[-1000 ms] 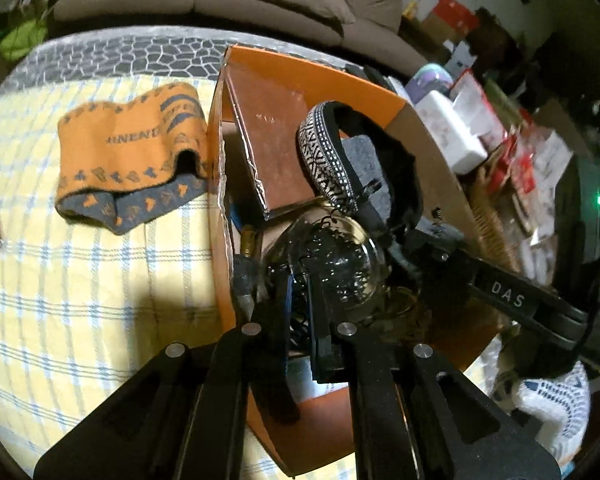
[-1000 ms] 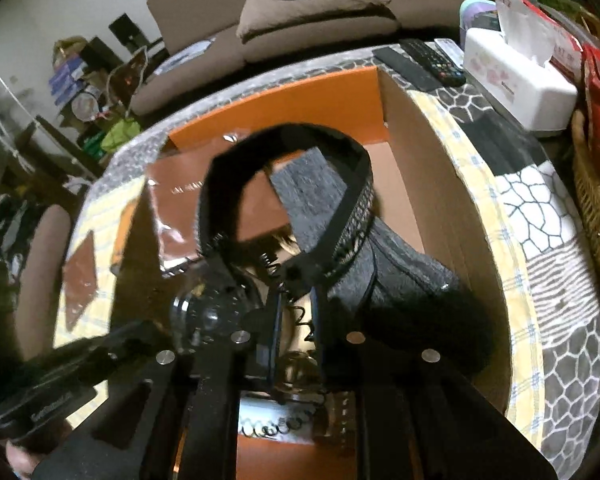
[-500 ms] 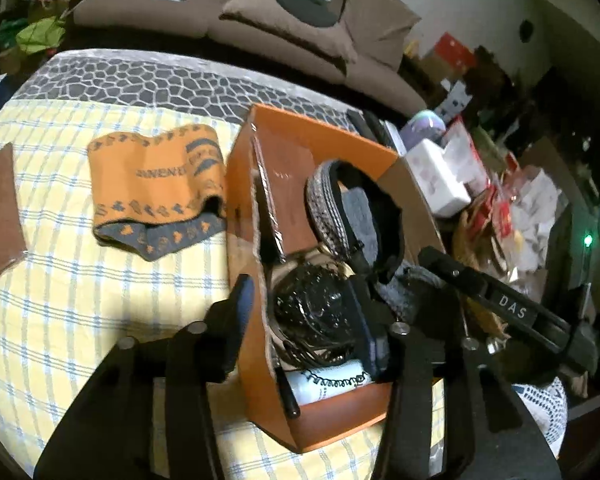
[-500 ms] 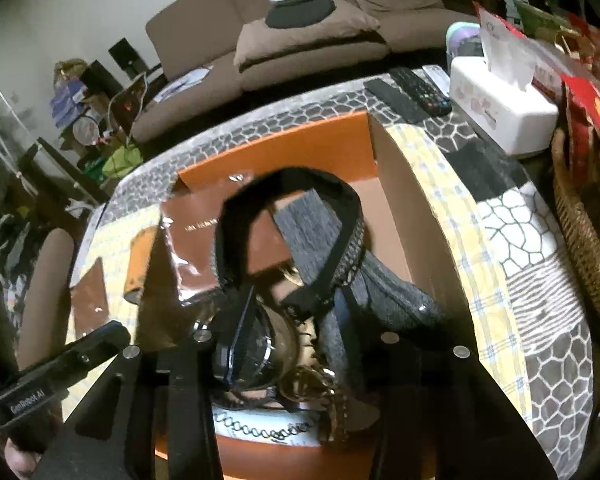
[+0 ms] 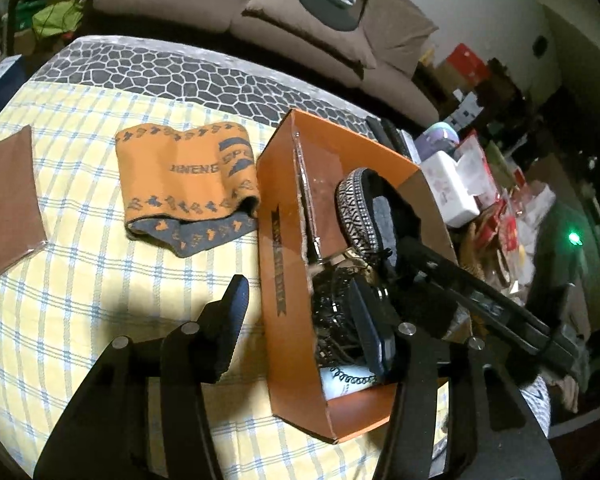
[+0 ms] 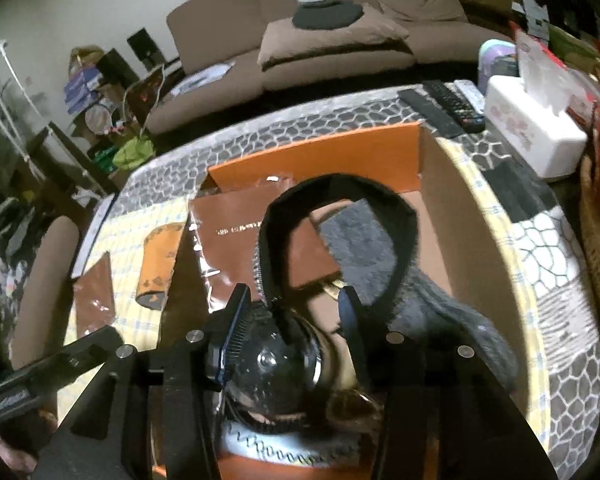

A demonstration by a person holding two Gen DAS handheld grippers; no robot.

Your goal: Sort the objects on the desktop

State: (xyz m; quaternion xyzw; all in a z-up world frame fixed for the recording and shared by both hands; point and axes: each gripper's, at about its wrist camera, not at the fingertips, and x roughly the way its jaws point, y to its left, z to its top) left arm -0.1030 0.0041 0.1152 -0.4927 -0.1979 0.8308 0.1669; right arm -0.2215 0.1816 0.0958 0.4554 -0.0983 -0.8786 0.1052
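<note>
Tongs (image 6: 292,312) opening over orange box (image 5: 284,320) (side print unreadable); sock (image 5: 188,184) reads "JINENG".

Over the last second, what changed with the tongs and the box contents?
Both tongs let go of the clear dome in the orange box. The left tongs now stand open, straddling the box's near wall; the right tongs are opening, the dome between them but unpressed. Both pulled back and up. The headband, grey sock and orange sock stayed put.
</note>
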